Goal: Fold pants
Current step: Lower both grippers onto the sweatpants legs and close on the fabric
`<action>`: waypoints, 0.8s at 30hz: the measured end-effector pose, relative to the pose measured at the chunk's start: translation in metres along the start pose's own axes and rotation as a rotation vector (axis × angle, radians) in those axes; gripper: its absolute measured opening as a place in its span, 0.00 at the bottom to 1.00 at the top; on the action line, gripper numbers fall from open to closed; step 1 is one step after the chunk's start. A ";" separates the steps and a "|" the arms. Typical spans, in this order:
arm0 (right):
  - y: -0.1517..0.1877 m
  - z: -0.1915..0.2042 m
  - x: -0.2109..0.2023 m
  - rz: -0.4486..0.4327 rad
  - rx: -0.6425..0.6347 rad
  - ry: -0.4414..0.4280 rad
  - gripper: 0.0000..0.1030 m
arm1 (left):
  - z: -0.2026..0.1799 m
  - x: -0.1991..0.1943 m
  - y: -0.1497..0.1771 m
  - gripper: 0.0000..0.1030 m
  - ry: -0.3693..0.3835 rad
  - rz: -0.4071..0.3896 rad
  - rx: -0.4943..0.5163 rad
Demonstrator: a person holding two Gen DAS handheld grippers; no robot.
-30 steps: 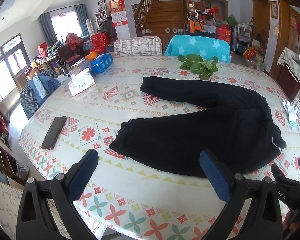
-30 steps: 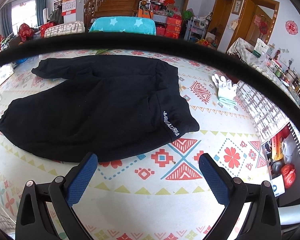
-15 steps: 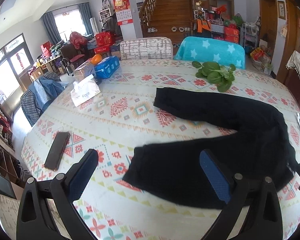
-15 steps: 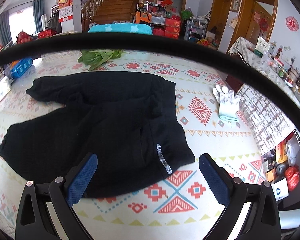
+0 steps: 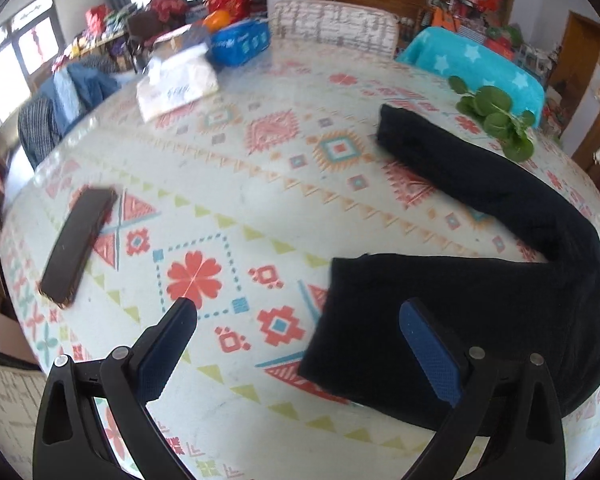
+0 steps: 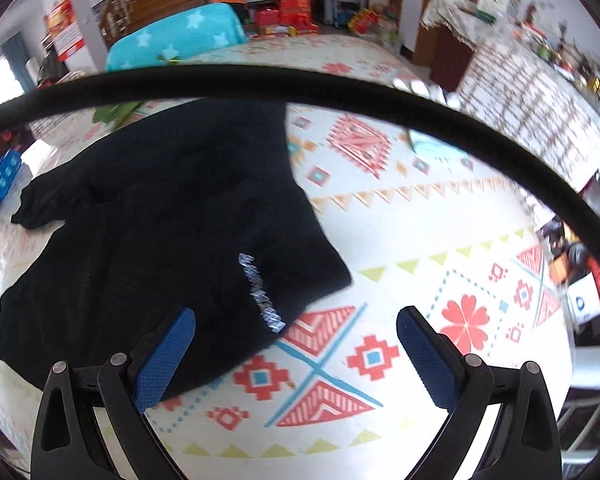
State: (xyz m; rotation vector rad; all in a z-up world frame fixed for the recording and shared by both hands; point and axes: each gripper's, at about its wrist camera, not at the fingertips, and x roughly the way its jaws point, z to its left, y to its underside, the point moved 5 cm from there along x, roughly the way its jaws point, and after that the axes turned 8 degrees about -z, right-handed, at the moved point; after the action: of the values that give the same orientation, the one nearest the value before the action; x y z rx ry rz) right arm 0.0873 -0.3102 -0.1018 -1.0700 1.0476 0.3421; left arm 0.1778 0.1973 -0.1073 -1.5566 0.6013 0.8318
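Note:
Black pants (image 5: 480,300) lie flat on the patterned tablecloth (image 5: 236,168), legs spread toward the left. In the left wrist view my left gripper (image 5: 298,312) is open and empty, just above the near leg's cuff end, its right finger over the cloth. In the right wrist view the pants (image 6: 160,220) show their waistband with white lettering (image 6: 260,296). My right gripper (image 6: 296,316) is open and empty, low over the waistband's near corner, its left finger over the fabric.
A dark phone (image 5: 80,244) lies at the table's left edge. A tissue pack (image 5: 176,80), a blue package (image 5: 240,42) and leafy greens (image 5: 496,120) sit at the far side. White gloves (image 6: 428,144) lie right of the pants. A black cable (image 6: 300,80) crosses the right wrist view.
Both grippers have moved down and closer to the pants. The left has swung left toward the near leg's cuff, the right toward the waistband corner. Both stay open.

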 end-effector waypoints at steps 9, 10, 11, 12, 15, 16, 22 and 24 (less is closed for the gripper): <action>0.001 -0.005 0.016 0.017 0.065 0.004 0.99 | 0.010 0.021 0.023 0.99 0.022 0.048 -0.050; 0.000 -0.002 0.018 0.013 0.055 0.012 0.99 | 0.009 0.024 0.026 0.99 0.018 0.055 -0.048; 0.000 -0.001 0.021 0.014 0.049 0.019 0.99 | 0.008 0.028 0.028 0.99 0.012 0.059 -0.045; 0.000 0.001 0.024 0.016 0.046 0.023 0.99 | 0.008 0.030 0.030 0.99 0.012 0.061 -0.045; -0.001 0.006 0.032 0.019 0.040 0.026 0.95 | 0.006 0.038 0.036 0.99 0.022 0.081 -0.057; -0.001 0.007 0.034 0.021 0.037 0.027 0.95 | 0.004 0.042 0.038 0.99 0.033 0.090 -0.062; 0.000 0.011 0.050 0.047 0.065 0.006 0.89 | -0.013 0.048 0.045 0.97 0.046 0.105 -0.035; 0.002 0.009 0.053 0.054 0.087 -0.005 0.89 | -0.019 0.045 0.045 0.84 0.031 0.094 -0.016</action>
State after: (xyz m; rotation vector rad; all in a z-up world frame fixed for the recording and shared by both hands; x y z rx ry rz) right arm 0.1176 -0.3142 -0.1457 -0.9648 1.0791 0.3392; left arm 0.1740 0.1755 -0.1698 -1.5675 0.6959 0.8867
